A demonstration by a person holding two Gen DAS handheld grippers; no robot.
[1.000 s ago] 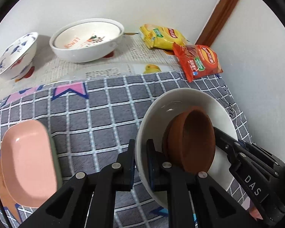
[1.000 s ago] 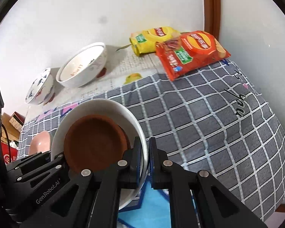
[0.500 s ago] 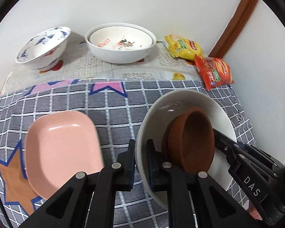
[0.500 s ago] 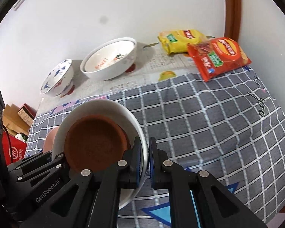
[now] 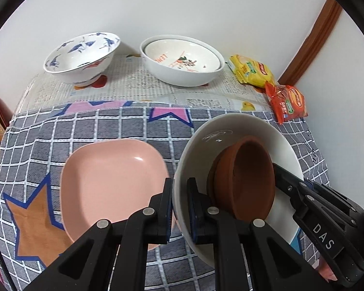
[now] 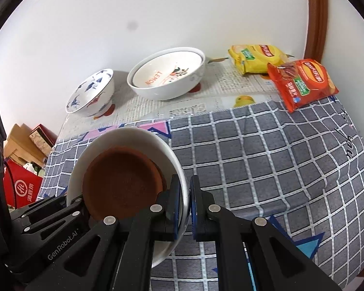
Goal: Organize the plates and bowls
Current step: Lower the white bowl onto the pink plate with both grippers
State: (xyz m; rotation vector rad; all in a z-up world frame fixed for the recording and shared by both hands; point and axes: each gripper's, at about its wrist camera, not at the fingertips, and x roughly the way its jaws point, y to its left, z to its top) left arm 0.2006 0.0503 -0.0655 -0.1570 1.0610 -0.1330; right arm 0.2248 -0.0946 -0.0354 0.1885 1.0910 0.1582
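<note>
A white plate (image 5: 230, 131) with a brown clay dish (image 5: 245, 179) lying in it hangs above the checked cloth. My left gripper (image 5: 179, 208) is shut on the plate's left rim. On the opposite rim my right gripper (image 6: 188, 206) is shut too, and the plate (image 6: 133, 135) and clay dish (image 6: 121, 184) show in that view. A pink square plate (image 5: 109, 181) lies on the cloth just left of the held plate. At the back stand a blue-patterned bowl (image 5: 82, 58) and a white lemon-print bowl (image 5: 182, 63).
Yellow (image 5: 252, 71) and red (image 5: 287, 101) snack bags lie at the back right near a wooden door frame (image 5: 310, 41). Newspaper (image 5: 138, 87) covers the table's far strip under the bowls. Boxes and a red bag (image 6: 21, 189) sit beyond the table's left edge.
Both grippers have carried the white plate with the clay dish leftward over the table. The pink plate, the blue bowl and the lemon bowl have slid toward the middle of the left wrist view.
</note>
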